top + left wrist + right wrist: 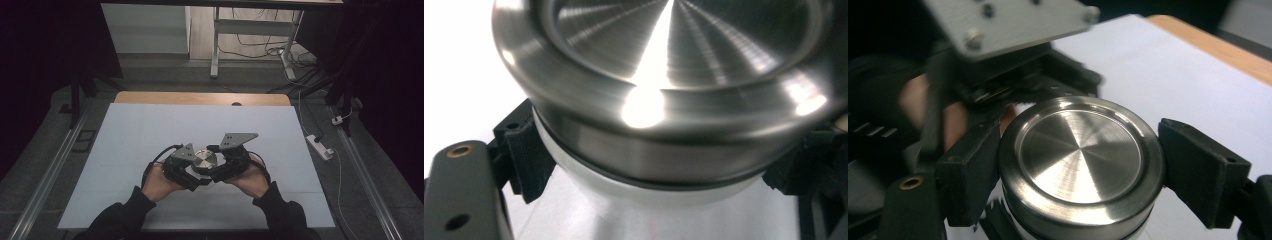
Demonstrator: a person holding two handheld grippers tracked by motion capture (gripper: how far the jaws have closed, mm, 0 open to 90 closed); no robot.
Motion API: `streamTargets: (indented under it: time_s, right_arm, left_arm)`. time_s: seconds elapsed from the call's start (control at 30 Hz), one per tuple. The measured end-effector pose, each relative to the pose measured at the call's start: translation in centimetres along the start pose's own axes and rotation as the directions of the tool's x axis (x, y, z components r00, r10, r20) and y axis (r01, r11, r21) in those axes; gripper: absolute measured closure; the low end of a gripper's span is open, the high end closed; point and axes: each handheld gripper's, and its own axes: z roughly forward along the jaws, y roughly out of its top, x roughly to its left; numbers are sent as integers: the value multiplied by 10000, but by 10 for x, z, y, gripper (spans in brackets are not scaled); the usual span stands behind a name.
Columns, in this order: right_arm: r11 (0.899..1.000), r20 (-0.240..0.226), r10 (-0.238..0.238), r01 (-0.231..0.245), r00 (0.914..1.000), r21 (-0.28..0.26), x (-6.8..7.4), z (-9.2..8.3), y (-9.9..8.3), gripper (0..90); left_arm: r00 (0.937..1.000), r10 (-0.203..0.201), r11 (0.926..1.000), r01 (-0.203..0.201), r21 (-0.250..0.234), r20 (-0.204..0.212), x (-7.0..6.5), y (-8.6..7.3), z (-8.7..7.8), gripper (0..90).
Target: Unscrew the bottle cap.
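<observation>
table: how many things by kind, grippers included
metal-lidded jar: 1
left gripper and right gripper, both clamped on the jar: 2
white sheet covering the table: 1
total: 4

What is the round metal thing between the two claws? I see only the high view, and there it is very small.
Observer: In the right gripper view it is a brushed steel lid with a raised rim, sitting on a white jar.
Operator: Where does the left claw hold it?
Observer: The left claw clamps the white jar just under the lid, one pad on each side.
Operator: And the right claw?
Observer: The right claw presses on the side wall of the steel lid from both sides.
</observation>
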Motion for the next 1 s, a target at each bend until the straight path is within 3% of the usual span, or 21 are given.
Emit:
streamTargets:
  time_s: [0.1, 0.2, 0.27, 0.33, 0.4, 0.47, 0.5, 0.57, 0.67, 0.77, 0.83, 0.87, 0.9, 0.97, 1.0]
  right_arm:
    - [9997, -1201, -229, 239, 9925, 73, -9, -4, -3, 197]
    - [9999, -1505, -51, 71, 9886, 124, -14, -6, -5, 194]
    - [9989, -977, 458, -454, 9942, 62, -14, -9, -4, 120]
    - [9985, -755, 543, -541, 9957, 57, -12, -9, -3, 103]
    - [9985, -104, 550, -550, 9984, 44, -5, -8, 1, 83]
    - [9988, 688, 479, -483, 9965, 42, 2, -2, 2, 79]
    - [9988, 688, 479, -483, 9965, 42, 2, -2, 2, 79]
    - [9987, 1339, 510, -505, 9897, -71, 7, 6, 1, 88]
    - [9993, 1565, 358, -341, 9870, -137, 10, 11, -3, 175]
    - [9994, 1671, 235, -188, 9857, -295, 12, 11, -4, 186]
    - [9995, 1394, 219, -183, 9900, -271, 10, 9, -4, 189]
    - [9995, 1196, 218, -191, 9926, -238, 9, 8, -3, 190]
    - [9995, 1196, 218, -191, 9926, -238, 9, 8, -3, 190]
    - [9998, 356, 110, -103, 9993, -185, 4, 6, -4, 192]
    - [9998, 95, 93, -91, 9999, -148, 2, 5, -5, 192]
  left_arm:
    - [9991, 279, 9995, -283, 110, 311, -1, 0, 1, 160]
    - [9995, 200, 9996, -205, 206, 225, -3, 2, 4, 160]
    - [10000, 56, 9997, -55, 224, -25, -2, 2, 4, 160]
    - [9989, -289, 9995, 293, 119, -360, -1, 1, 4, 160]
    - [9966, -458, 9988, 468, 120, -691, 1, 0, 2, 160]
    - [9938, -536, 9984, 548, 98, -977, 0, 1, 2, 160]
    - [9921, -564, 9983, 580, 112, -1117, -1, 1, 2, 160]
    - [9905, -686, 9976, 697, 50, -1194, -2, 2, 3, 160]
    - [9887, -681, 9976, 696, 61, -1332, -4, 3, 3, 160]
    - [9906, -677, 9977, 682, 3, -1192, -4, 4, 2, 160]
    - [9936, -562, 9984, 562, -24, -984, -3, 3, 1, 160]
    - [9979, -378, 9993, 376, -52, -529, -1, 2, 0, 160]
    - [9979, -378, 9993, 376, -52, -529, -1, 2, 0, 160]
    - [9999, -80, 9999, 81, -87, 128, 1, 0, 0, 160]
    - [9999, -80, 9999, 81, -87, 128, 1, 0, 0, 160]
